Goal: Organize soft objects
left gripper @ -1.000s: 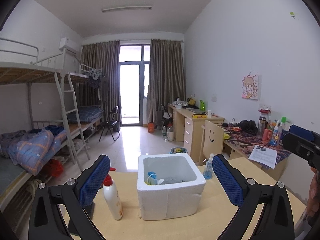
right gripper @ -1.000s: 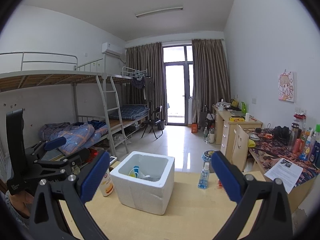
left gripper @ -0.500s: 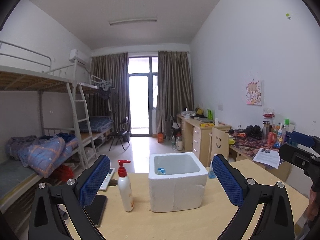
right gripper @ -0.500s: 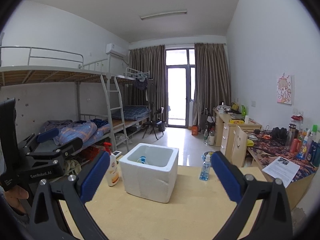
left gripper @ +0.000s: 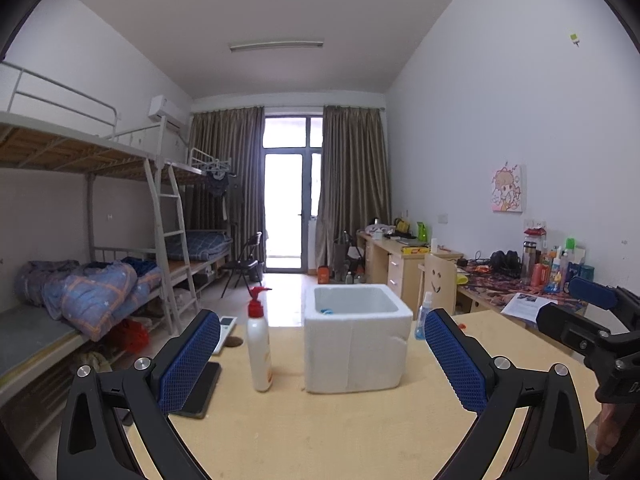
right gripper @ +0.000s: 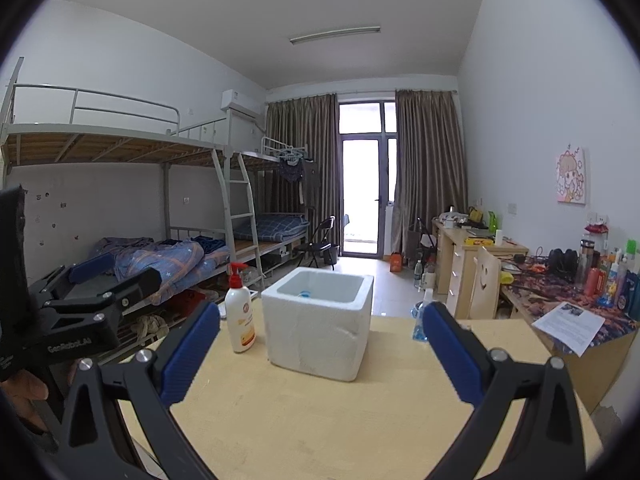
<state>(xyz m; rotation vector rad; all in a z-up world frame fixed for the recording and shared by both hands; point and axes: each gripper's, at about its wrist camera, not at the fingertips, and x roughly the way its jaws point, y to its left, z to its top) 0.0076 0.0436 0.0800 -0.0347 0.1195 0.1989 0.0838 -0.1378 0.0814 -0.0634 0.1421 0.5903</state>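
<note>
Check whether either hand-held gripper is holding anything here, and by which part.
Nothing is held. The left hand-held gripper and right hand-held gripper are both open and empty, short of the foam box on the table.

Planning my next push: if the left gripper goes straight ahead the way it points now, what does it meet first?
Most likely the white foam box, which stands centred between the open left gripper fingers. The pump bottle stands just left of that line. Depth is uncertain.

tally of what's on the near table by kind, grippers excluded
Foam box: 1
Pump bottle, red top: 1
Spray bottle, blue liquid: 1
Dark flat tablet-like device: 1
Small white device at the far left edge: 1
Total: 5
Box contents mostly hidden, not counted.
</note>
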